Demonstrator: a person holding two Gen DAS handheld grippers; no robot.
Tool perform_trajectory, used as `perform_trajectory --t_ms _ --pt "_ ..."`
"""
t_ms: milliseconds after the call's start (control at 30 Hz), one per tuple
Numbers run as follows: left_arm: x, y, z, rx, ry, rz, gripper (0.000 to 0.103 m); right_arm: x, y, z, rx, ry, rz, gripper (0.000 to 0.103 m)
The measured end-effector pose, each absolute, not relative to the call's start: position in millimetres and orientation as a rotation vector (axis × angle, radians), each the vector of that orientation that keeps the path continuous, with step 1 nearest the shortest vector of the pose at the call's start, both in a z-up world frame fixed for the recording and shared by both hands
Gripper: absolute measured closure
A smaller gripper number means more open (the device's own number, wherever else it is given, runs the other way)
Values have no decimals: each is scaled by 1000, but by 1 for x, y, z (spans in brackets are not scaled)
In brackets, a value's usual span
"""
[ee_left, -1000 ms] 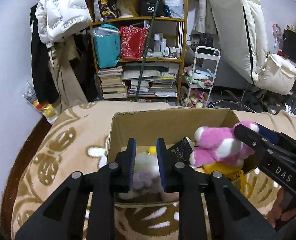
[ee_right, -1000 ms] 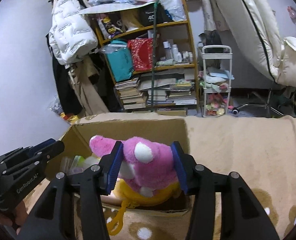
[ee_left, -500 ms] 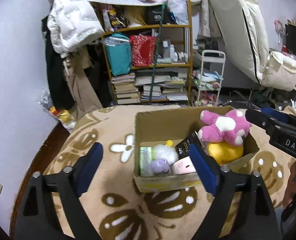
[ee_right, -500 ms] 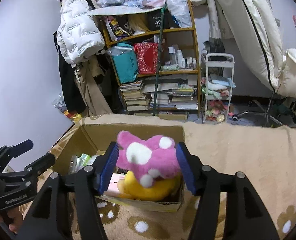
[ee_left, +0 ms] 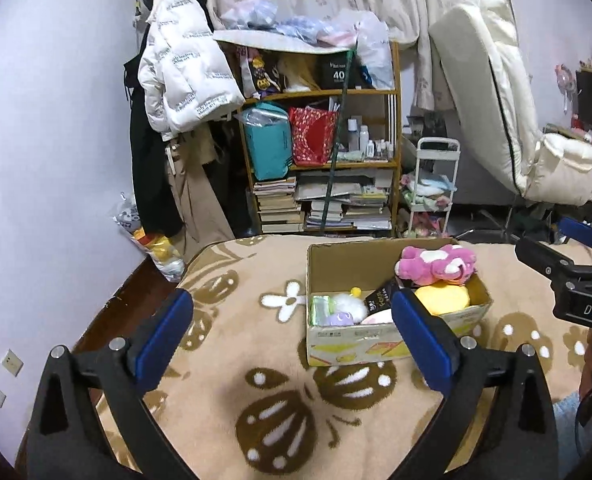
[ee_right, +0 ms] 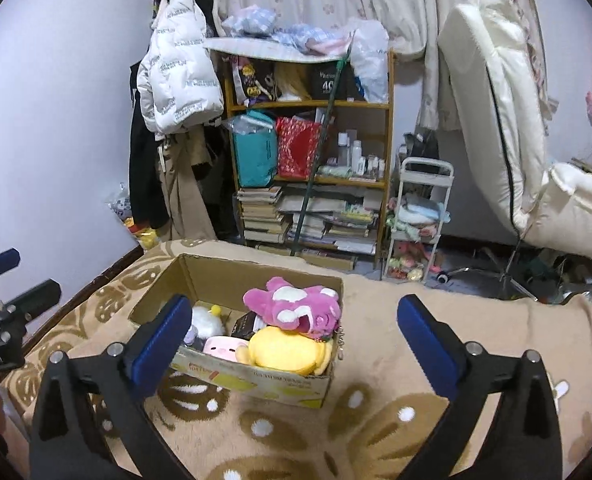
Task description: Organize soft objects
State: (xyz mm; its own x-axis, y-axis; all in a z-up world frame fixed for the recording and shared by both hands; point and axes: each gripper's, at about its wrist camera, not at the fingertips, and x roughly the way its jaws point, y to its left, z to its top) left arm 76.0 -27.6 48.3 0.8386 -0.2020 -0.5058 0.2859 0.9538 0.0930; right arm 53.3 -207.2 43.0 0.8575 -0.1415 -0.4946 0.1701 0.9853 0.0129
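An open cardboard box (ee_left: pixel 356 338) (ee_right: pixel 256 384) stands on the beige patterned blanket. In it lie a pink plush (ee_left: pixel 436 265) (ee_right: pixel 296 312) on top of a yellow plush (ee_left: pixel 442 298) (ee_right: pixel 284 354), a white fluffy toy (ee_left: pixel 348 304) (ee_right: pixel 204 322), a purple toy (ee_left: pixel 338 319) and a pale pink toy (ee_right: pixel 220 346). My left gripper (ee_left: pixel 292 336) is open and empty, held back in front of the box. My right gripper (ee_right: pixel 292 336) is open and empty, held back above the box's right end.
The blanket (ee_left: pixel 224 380) (ee_right: pixel 376 408) covers the surface around the box. Behind stand a cluttered wooden shelf (ee_left: pixel 320 160) (ee_right: pixel 308 152), a small white trolley (ee_left: pixel 430 192) (ee_right: pixel 418 224), hanging coats (ee_left: pixel 184 76) and a white chair (ee_left: pixel 508 120).
Both grippers opened wide and drew back from the box. The right let go of the pink plush, which now lies on the yellow plush. The left let go of the small toy.
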Motion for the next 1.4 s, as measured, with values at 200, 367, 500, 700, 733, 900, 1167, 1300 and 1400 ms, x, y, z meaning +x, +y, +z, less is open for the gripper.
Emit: perform_trajectory --t_ms 200,367,500,700,733,900,1167,1300,1400 --pt "44 -6 60 133 458 -250 4 18 -201 54 25 476 -177 0" --pt "15 12 62 106 378 -232 3 -20 -200 62 35 374 -195 0" --pt "-2 27 57 70 346 -246 3 -47 -199 63 34 297 -210 0" --pt "-11 43 47 47 318 -210 3 -62 -199 51 48 267 -194 0" --pt "-12 45 46 45 312 -204 3 -63 -200 48 55 266 -187 0" --pt "-8 45 37 47 310 -183 3 -64 -198 35 47 262 -167 0" --pt "-5 28 25 130 322 -190 3 -58 -201 17 57 286 -149 0" --pt "-4 24 22 139 333 -210 3 -53 -207 11 77 304 -165 0" --pt "-2 22 20 142 346 -211 3 -52 -211 8 92 311 -174 0"
